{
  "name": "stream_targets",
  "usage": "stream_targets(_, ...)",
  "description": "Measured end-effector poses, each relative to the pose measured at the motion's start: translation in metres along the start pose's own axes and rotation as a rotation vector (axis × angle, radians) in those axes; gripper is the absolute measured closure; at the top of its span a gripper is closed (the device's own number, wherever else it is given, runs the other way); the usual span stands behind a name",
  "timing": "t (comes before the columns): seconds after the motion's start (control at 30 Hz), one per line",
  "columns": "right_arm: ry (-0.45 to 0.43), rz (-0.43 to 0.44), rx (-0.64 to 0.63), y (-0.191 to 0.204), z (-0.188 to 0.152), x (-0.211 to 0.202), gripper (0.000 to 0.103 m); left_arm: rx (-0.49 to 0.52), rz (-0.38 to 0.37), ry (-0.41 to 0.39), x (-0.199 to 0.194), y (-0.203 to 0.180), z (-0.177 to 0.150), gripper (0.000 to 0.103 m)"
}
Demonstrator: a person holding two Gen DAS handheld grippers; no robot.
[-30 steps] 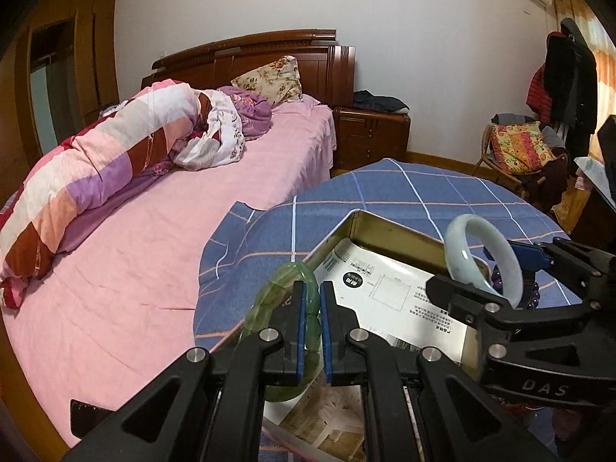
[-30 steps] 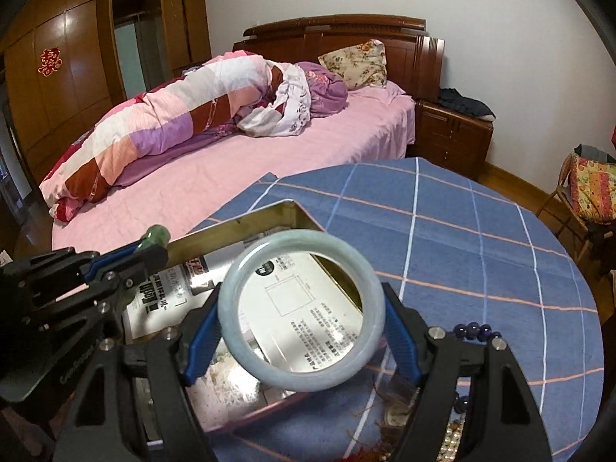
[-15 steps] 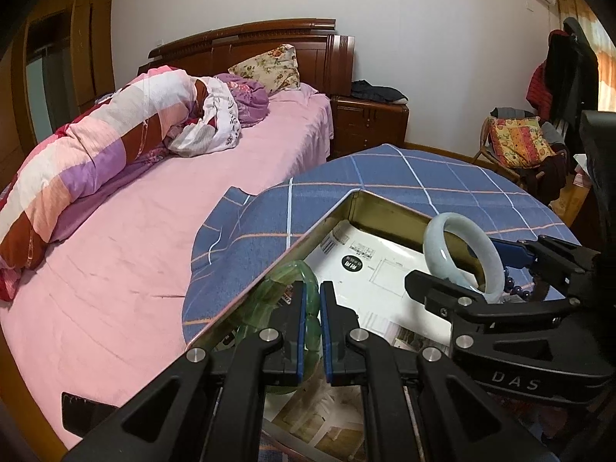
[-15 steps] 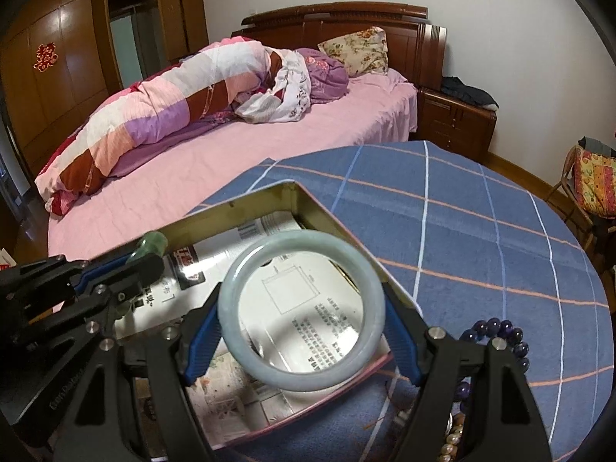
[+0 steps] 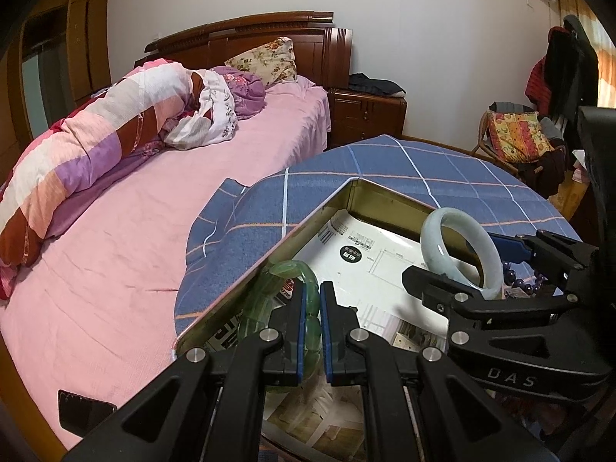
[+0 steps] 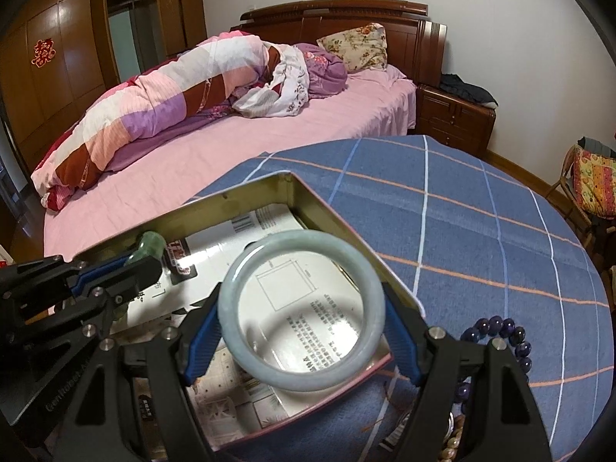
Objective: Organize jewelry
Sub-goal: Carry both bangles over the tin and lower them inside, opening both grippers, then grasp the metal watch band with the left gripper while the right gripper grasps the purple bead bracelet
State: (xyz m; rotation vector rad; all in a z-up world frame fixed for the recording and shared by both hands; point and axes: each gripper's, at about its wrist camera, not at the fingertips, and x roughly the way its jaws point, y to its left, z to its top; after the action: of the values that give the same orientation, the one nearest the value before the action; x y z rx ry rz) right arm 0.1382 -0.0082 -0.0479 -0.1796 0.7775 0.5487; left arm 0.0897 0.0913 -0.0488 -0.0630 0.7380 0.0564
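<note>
Bedroom setting: a pink bed [image 5: 161,200] with a rolled quilt [image 6: 154,115] is seen behind a round desk [image 6: 481,238] under blue checked cloth. On the desk an open tin [image 5: 319,208] is set, lined with printed paper [image 6: 292,300].

Left tool [image 5: 310,304]: jaws drawn narrow, clamped on a green bangle [image 5: 292,269], which is held upright over the tin's near-left part, close to the wall.

Right tool [image 6: 300,319]: jaws spread wide around a pale jade bangle [image 6: 246,281], gripped at its outer rim on both sides and held over the tin's right half; whether it touches the paper cannot be told.

Purple beads [image 6: 512,335] are seen on the cloth just right of the tin, beside the right tool. Pearls [image 6: 450,450] lie at the lower edge.
</note>
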Motion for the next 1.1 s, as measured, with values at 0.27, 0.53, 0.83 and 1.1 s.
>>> stream_targets(0.27, -0.002, 0.004, 0.003, -0.003, -0.001, 0.002, 0.025, -0.013, 0.012, 0.008, 0.001, 0.002, 0.0, 0.096)
stream_targets(0.53, -0.006, 0.009, 0.004, -0.006, -0.004, 0.002, 0.025, -0.009, 0.031, 0.022, 0.003, 0.001, -0.001, 0.093)
stream_targets(0.83, -0.034, 0.007, 0.029, -0.011, -0.004, -0.01, 0.021, -0.017, 0.06, 0.015, 0.0, 0.002, -0.001, 0.058)
stream_targets(1.1, -0.054, 0.002, 0.03, -0.013, -0.003, -0.023, 0.017, -0.009, 0.066, 0.015, -0.004, -0.001, -0.001, 0.05)
